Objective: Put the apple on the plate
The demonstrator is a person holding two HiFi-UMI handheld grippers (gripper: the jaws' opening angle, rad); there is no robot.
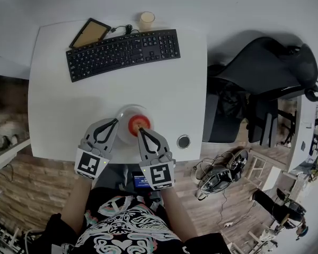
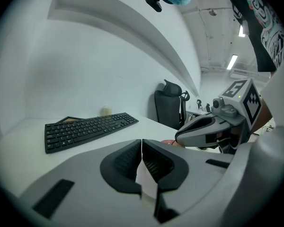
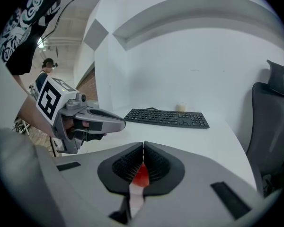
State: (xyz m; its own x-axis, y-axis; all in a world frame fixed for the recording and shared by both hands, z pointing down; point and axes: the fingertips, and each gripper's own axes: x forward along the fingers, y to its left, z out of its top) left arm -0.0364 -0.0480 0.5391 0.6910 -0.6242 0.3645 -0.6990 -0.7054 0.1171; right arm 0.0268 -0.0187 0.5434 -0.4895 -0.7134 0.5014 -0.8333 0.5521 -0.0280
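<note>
Red apple (image 1: 139, 124) sits on the white plate (image 1: 128, 110), low centre of the head view, close to the near edge of the bench (image 1: 95, 99). Right tool (image 1: 141, 130) is on top of it, jaws pressed together, red showing just under the tips (whether they pinch the stem, I cannot tell). Left tool (image 1: 115, 123) is at the plate's left rim, jaws also closed, nothing between them. Black keyboard (image 1: 124, 52) lies across the upper part of the frame, well apart from the plate
</note>
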